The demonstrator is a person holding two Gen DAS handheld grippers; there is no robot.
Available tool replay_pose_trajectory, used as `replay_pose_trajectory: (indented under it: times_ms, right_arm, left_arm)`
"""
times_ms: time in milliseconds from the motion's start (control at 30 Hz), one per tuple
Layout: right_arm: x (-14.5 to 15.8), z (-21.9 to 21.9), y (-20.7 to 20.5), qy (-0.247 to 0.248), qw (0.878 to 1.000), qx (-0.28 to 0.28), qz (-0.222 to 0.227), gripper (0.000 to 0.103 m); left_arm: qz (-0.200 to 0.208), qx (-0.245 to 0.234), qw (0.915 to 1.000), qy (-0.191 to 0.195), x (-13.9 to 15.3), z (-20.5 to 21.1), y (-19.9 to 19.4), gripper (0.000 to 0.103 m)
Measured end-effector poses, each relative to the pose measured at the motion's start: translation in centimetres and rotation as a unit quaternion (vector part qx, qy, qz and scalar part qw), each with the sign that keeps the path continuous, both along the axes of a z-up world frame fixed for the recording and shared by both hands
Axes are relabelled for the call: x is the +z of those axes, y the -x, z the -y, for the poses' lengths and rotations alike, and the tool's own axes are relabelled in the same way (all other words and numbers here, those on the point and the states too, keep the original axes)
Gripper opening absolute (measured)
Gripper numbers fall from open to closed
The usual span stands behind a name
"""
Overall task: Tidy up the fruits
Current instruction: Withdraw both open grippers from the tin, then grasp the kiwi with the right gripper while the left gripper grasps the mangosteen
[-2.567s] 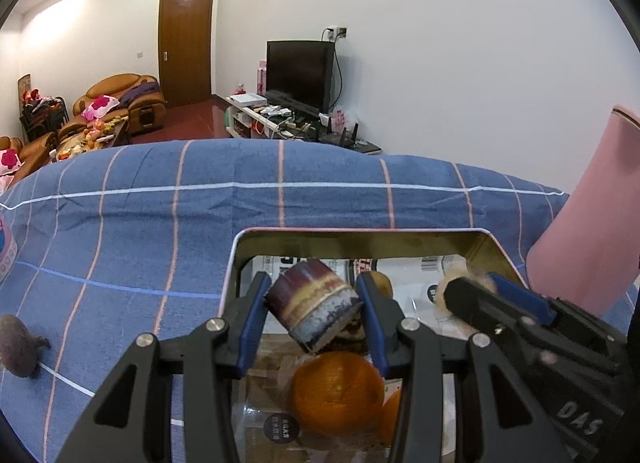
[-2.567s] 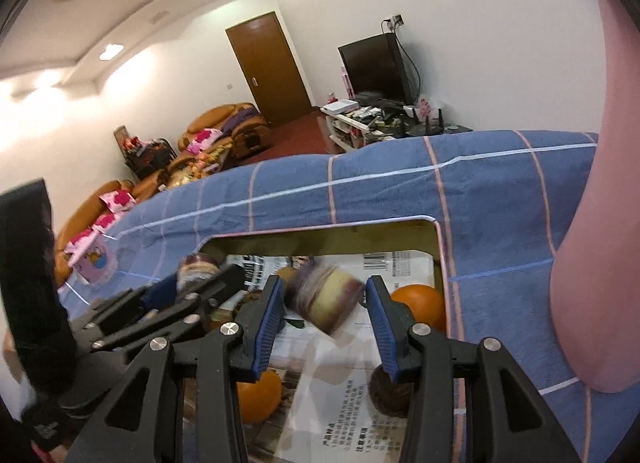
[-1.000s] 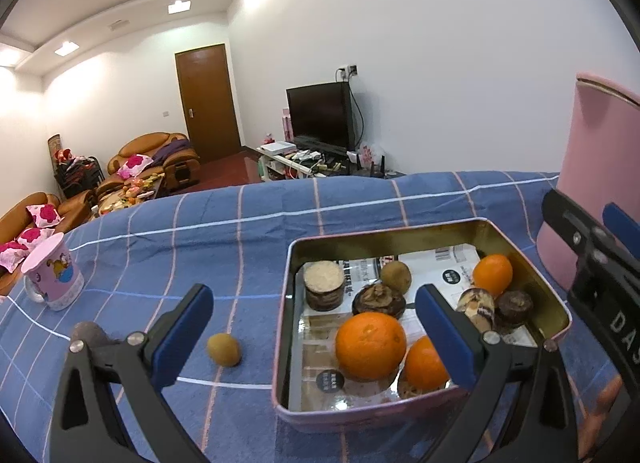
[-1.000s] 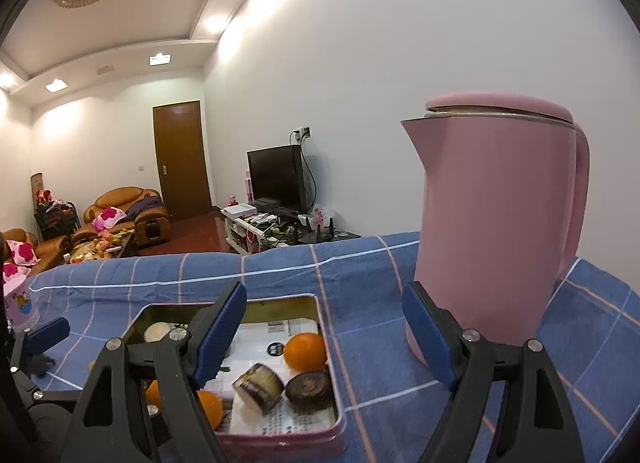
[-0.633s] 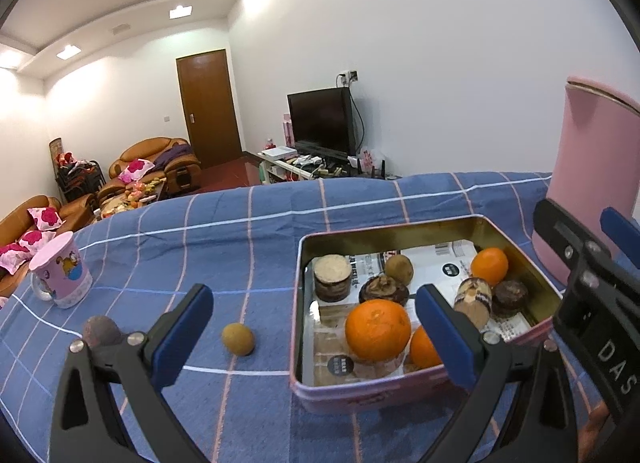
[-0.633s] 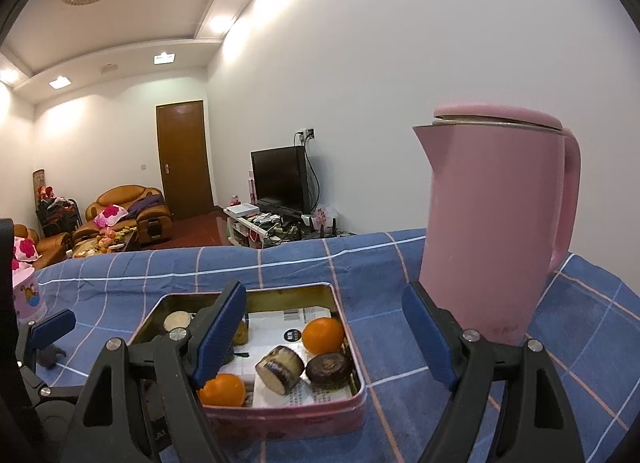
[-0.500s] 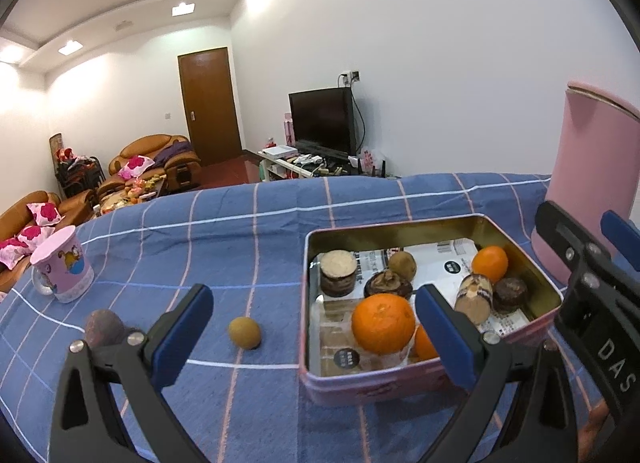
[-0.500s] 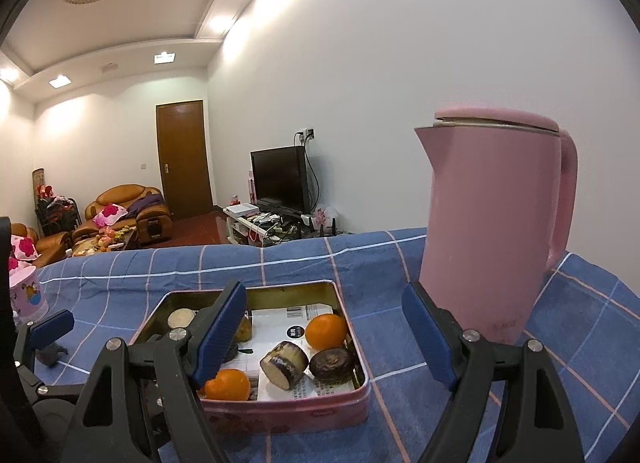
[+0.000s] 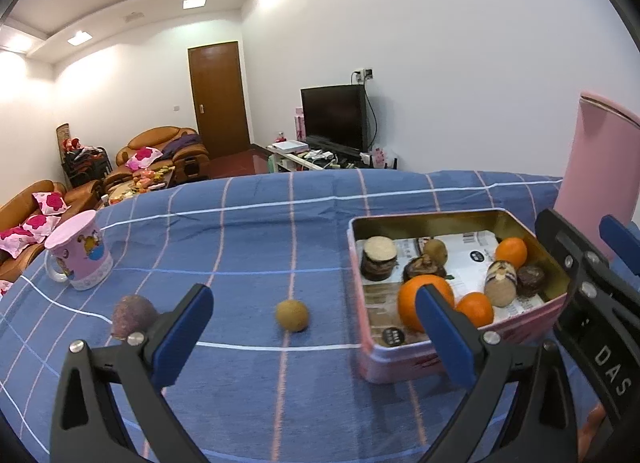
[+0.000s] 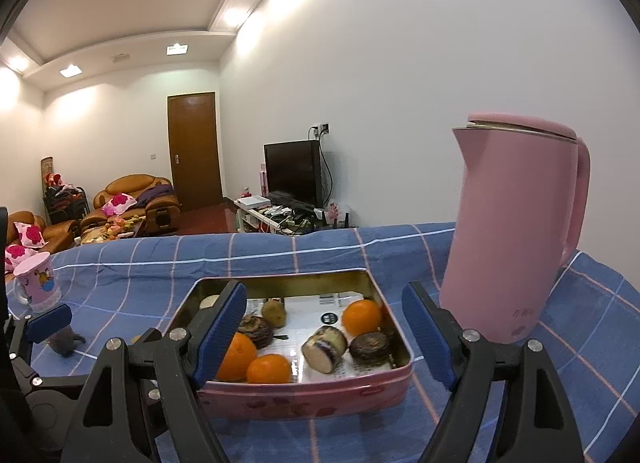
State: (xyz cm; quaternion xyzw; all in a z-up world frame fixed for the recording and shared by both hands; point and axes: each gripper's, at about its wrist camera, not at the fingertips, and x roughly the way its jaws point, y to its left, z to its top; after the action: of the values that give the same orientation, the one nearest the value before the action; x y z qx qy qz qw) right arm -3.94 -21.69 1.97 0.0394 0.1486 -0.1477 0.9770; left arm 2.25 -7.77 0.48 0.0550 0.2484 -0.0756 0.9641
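The pink tin (image 9: 404,359) on the desk's right side holds three oranges (image 9: 426,301), one kiwi, and four dark cut pieces. One kiwi (image 9: 292,315) and one purple fruit (image 9: 132,315) lie loose to its left. Both the left gripper (image 9: 316,337) and the right gripper (image 10: 324,333) have their jaws spread wide and empty.

White walls (image 9: 440,43), brown door (image 9: 218,99), television (image 9: 334,117), sofas (image 9: 164,149)

We are seeing open blue checked cloth (image 9: 248,247) left of the pink metal tin (image 9: 404,359); a tall pink kettle (image 10: 516,231) is crowding its right.
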Motion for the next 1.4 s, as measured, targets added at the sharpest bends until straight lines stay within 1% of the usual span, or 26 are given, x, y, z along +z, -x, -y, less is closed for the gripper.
replay_pose_trajectory:
  times_ms: [300,567,700,767,900,1067,1133,1167,1200,1233,1267,1300,1333,1400]
  right_arm:
    - [-0.2,-3.1,-0.8,0.002,1.0,0.022,-0.005,0.081]
    - [-0.3,-5.1,-2.0,0.0,0.999,0.04,-0.013,0.081]
    - [-0.4,-6.1,-2.7,0.003,0.999,0.05,-0.016,0.081]
    - [-0.5,-6.6,-3.1,0.004,0.998,0.056,-0.02,0.081]
    - [-0.8,-7.7,-4.5,0.011,0.996,0.074,-0.043,0.081]
    - [-1.2,-9.3,-6.2,0.009,0.992,0.11,-0.065,0.081]
    - [-1.5,-10.2,-6.8,0.012,0.989,0.126,-0.078,0.079]
    - [-1.6,-10.8,-7.3,0.018,0.987,0.136,-0.088,0.075]
    - [-1.9,-11.5,-7.9,0.026,0.984,0.145,-0.101,0.067]
    - [-2.1,-12.0,-8.3,0.034,0.981,0.154,-0.113,0.062]
    - [-2.4,-12.8,-8.9,0.045,0.977,0.166,-0.129,0.055]
    - [-2.7,-13.2,-9.3,0.052,0.973,0.174,-0.141,0.052]
    - [-3.0,-13.7,-9.8,0.058,0.97,0.181,-0.153,0.051]
    - [-3.6,-14.4,-10.7,0.067,0.962,0.194,-0.179,0.049]
  left_arm:
    - [0.0,0.012,0.9999,-0.005,0.0,-2.4,-0.4,0.103]
    - [-0.023,0.04,0.999,0.001,-0.4,-5.6,-1.9,0.103]
    - [-0.03,0.055,0.998,-0.003,-0.6,-7.6,-2.8,0.103]
    - [-0.038,0.064,0.9972,-0.004,-0.8,-8.8,-3.4,0.103]
    - [-0.059,0.079,0.9951,0.007,-1.2,-11.2,-4.4,0.103]
    - [-0.095,0.095,0.9908,0.012,-2.1,-13.5,-6.1,0.103]
    - [-0.11,0.101,0.9887,0.014,-2.5,-13.9,-6.6,0.103]
    - [-0.118,0.104,0.9874,0.016,-2.7,-14.2,-6.9,0.103]
    - [-0.124,0.107,0.9863,0.019,-2.9,-14.4,-7.1,0.103]
    - [-0.128,0.11,0.9854,0.021,-3.0,-14.7,-7.2,0.103]
    - [-0.13,0.114,0.9847,0.021,-3.1,-14.9,-7.4,0.103]
    - [-0.132,0.118,0.984,0.019,-3.1,-15.1,-7.6,0.101]
    - [-0.133,0.121,0.9836,0.017,-3.2,-15.2,-7.7,0.101]
    - [-0.14,0.123,0.9825,0.014,-3.4,-15.4,-8.0,0.095]
